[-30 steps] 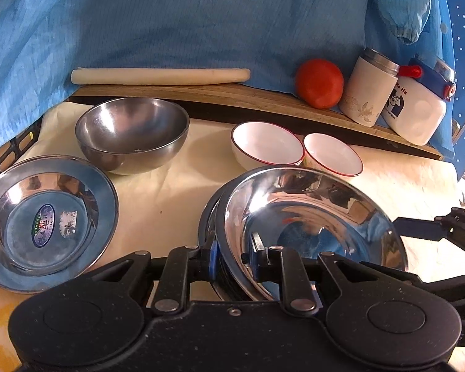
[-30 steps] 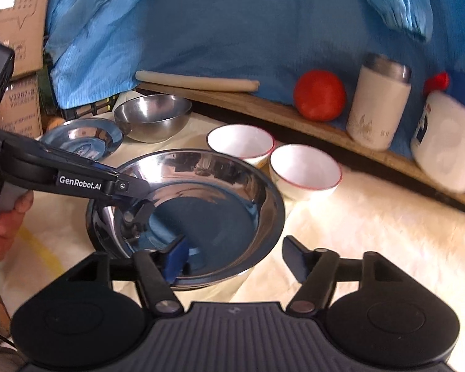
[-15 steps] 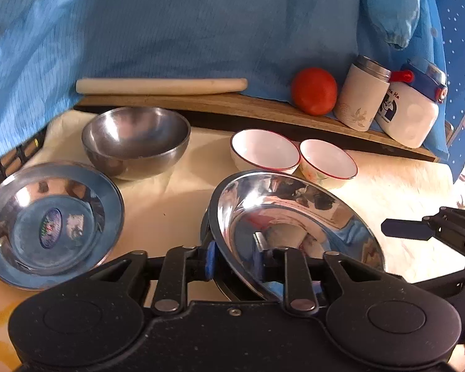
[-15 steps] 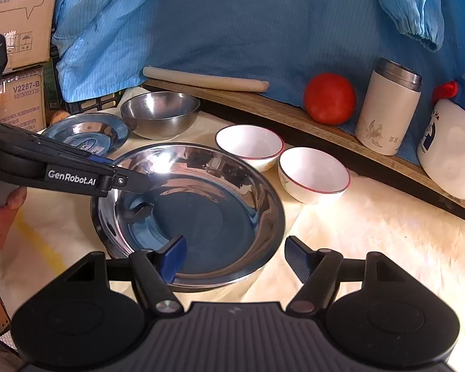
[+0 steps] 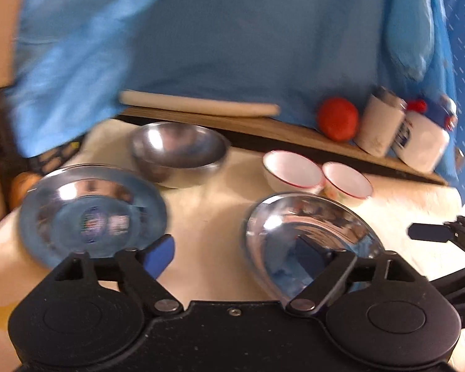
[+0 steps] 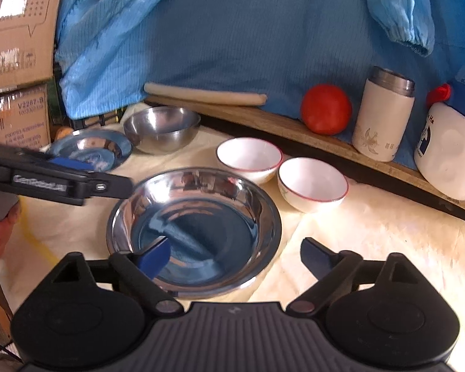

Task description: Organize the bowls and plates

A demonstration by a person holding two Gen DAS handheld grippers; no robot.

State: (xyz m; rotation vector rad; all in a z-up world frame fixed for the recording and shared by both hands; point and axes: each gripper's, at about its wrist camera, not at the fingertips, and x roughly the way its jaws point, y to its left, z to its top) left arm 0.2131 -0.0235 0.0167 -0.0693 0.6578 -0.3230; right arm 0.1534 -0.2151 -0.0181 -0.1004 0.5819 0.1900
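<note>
A large steel plate lies on the cream cloth, also in the left wrist view. A smaller steel plate with a sticker lies at the left. A deep steel bowl stands behind it. Two white bowls with red rims stand side by side at the back. My left gripper is open and empty between the two plates, its right finger over the large plate's rim. My right gripper is open and empty over the large plate's near edge.
A wooden board at the back holds a rolling pin, a tomato, a cream flask and a white jar. Blue cloth hangs behind. Cardboard boxes stand at the left.
My left gripper has opened, let go of the large plate's rim and swung left and back. The plate now lies flat on the cloth. My right gripper has drawn back a little.
</note>
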